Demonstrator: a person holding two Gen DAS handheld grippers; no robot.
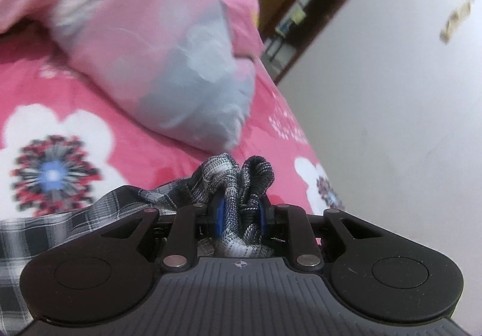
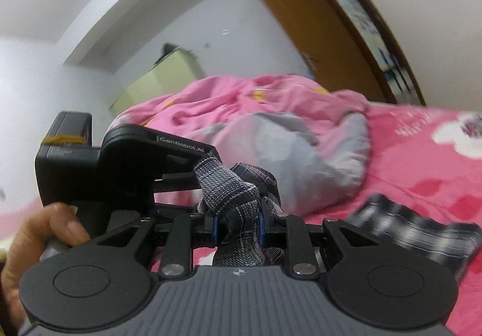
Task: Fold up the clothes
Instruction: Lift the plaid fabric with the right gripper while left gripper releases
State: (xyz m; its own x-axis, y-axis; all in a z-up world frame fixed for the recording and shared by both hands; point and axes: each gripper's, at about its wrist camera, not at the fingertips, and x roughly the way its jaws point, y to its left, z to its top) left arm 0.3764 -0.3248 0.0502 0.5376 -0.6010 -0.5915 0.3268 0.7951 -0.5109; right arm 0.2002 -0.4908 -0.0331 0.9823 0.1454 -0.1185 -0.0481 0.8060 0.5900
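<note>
Above the pink bed (image 1: 126, 113), both clamped on bunched plaid garment (image 1: 238, 185): left tongs (image 1: 239, 215), right tongs (image 2: 238, 226); near the bed's wall-side edge.

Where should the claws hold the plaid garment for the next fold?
Keep the holds: left claw and right claw each clamp a bunched edge of the plaid garment from above the bedsheet. Ideally regrip flatter corners; these wads will likely crease the fold.
</note>
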